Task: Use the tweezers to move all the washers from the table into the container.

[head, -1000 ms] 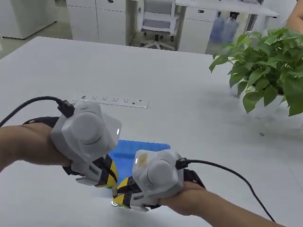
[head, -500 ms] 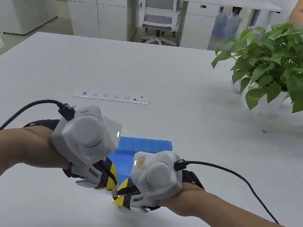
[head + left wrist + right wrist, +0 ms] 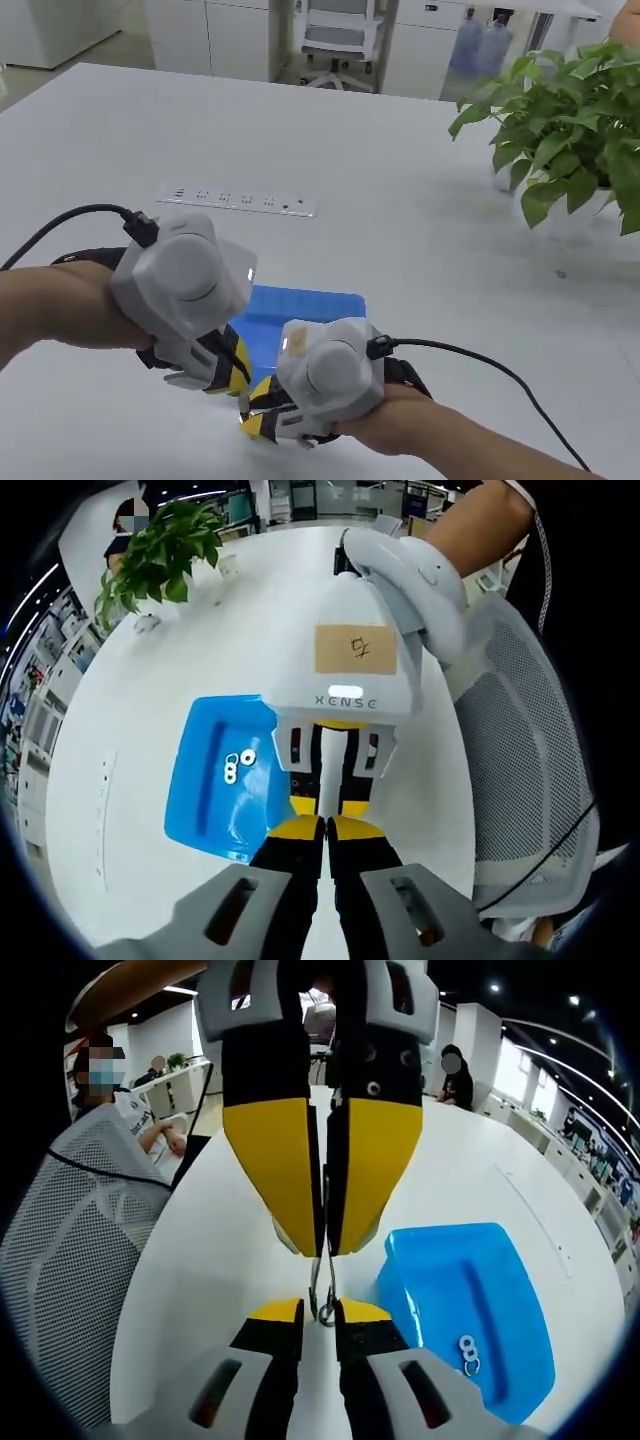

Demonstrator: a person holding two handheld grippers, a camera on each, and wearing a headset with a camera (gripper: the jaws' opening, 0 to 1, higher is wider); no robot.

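Pressing shut on the tweezers (image 3: 322,1285) with the left hand-held gripper (image 3: 325,825), yellow pads meeting with barely a hairline between them. Meeting it tip to tip with the right hand-held gripper (image 3: 320,1312), jaws standing slightly apart around the tweezers' free end; impossible to tell whether squeezing the thin arms or merely flanking them.

Hiding most of the tool: upper part swallowed between the left pads in the right gripper view, and in the head view lying buried under the two grey bodies, with only yellow-and-black jaw edges peeking out. Ending in a tiny ring-like shape at the tip, too small to call a washer with any certainty.

Running as two thin metal arms from 12 o'clock down to 6 o'clock in the right gripper view, long axis in line with both sets of jaws, tip pointing toward the right hand-held gripper and hanging over bare white tabletop (image 3: 400,200).

Sitting just beside the jaws, the blue container (image 3: 440,1250): at about 4 o'clock from the tips in the right gripper view, at about 10 o'clock in the left gripper view, at 12 o'clock past the meeting jaws in the head view. Lying inside it, bunched together on its floor, a few washers (image 3: 238,765).

Standing farther out on the tabletop, a white power strip (image 3: 238,202) at 12 o'clock and a leafy plant (image 3: 560,110) at 2 o'clock, cut off by the picture's edge.
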